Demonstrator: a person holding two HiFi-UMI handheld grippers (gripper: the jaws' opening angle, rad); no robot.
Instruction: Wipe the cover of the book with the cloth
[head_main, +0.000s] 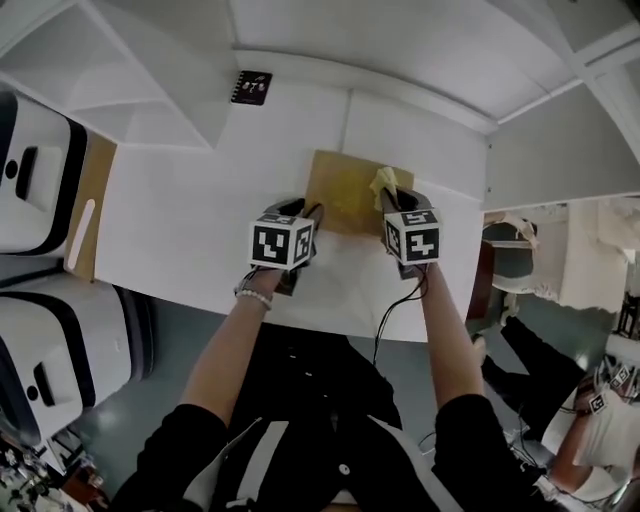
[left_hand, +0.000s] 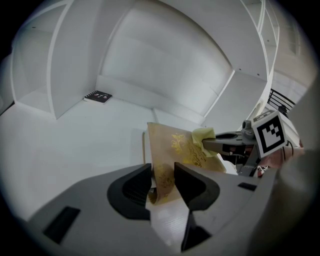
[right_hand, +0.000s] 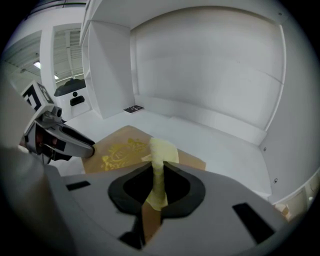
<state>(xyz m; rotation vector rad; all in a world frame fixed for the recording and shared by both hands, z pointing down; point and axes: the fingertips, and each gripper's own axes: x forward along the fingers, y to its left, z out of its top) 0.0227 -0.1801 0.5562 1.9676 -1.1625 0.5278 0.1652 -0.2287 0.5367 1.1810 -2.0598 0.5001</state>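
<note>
Wiping in hand. Right tongs (right_hand: 161, 186) pinch yellow cloth (right_hand: 163, 149) on cover of tan book (head_main: 343, 188), lying on white table (head_main: 190, 230). Left tongs (left_hand: 162, 181) apparently clamp book's near edge. Next: sweep cloth across cover, book pinned steady.

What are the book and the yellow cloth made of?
The book looks like brown card or stiff paper: flat, matte cover with gold print. The cloth looks like thin, soft fabric, since it bunches into folds.
</note>
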